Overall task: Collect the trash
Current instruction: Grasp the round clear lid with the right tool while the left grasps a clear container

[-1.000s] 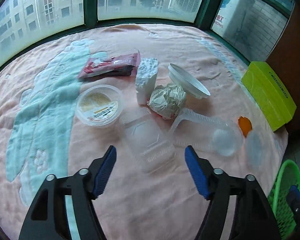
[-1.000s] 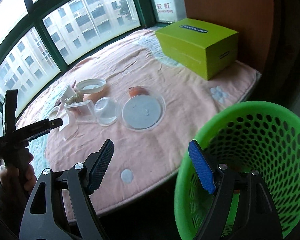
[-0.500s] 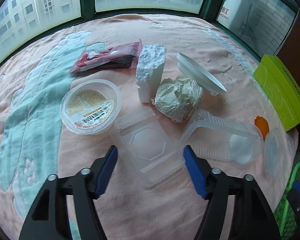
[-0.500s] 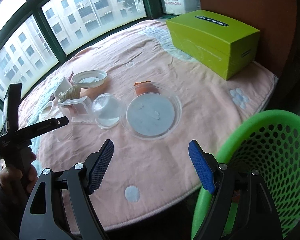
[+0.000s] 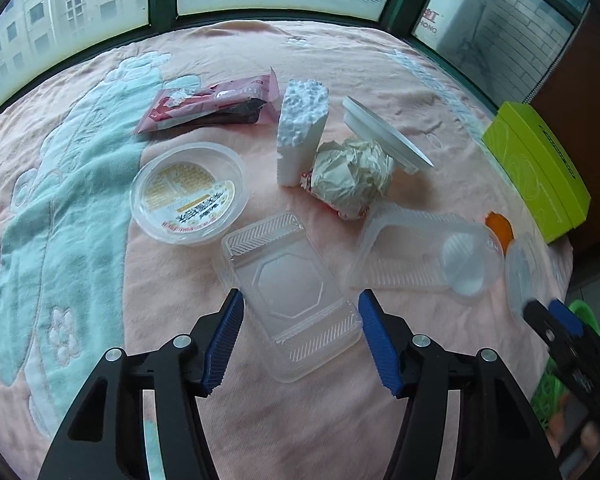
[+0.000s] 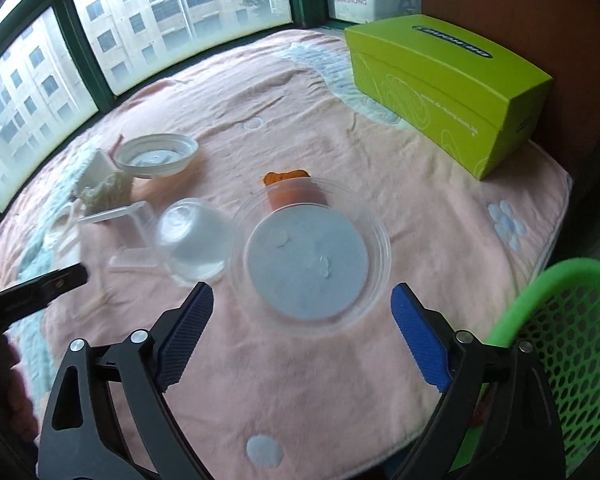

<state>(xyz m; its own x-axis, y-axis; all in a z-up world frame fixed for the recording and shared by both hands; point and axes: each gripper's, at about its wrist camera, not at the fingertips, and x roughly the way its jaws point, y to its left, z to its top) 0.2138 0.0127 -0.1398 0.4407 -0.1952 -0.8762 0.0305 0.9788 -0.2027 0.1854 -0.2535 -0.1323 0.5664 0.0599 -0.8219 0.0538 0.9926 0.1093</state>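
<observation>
Both tools have closed in: left tool (image 5: 300,340) gapes empty astride the clear rectangular plastic tray (image 5: 290,294), right tool (image 6: 300,340) empty before the round clear lid (image 6: 310,258), probably next.

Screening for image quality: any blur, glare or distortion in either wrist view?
Left wrist view: sharp, strong fisheye bending, only the right gripper at the edge smeared. Right wrist view: motion blur across the round clear lid and clear cup; soft daylight, no harsh glare.

Left gripper (image 5: 300,336), lower centre of its frame, jaws spread wide; right gripper (image 6: 300,334), lower centre, likewise spread.
</observation>
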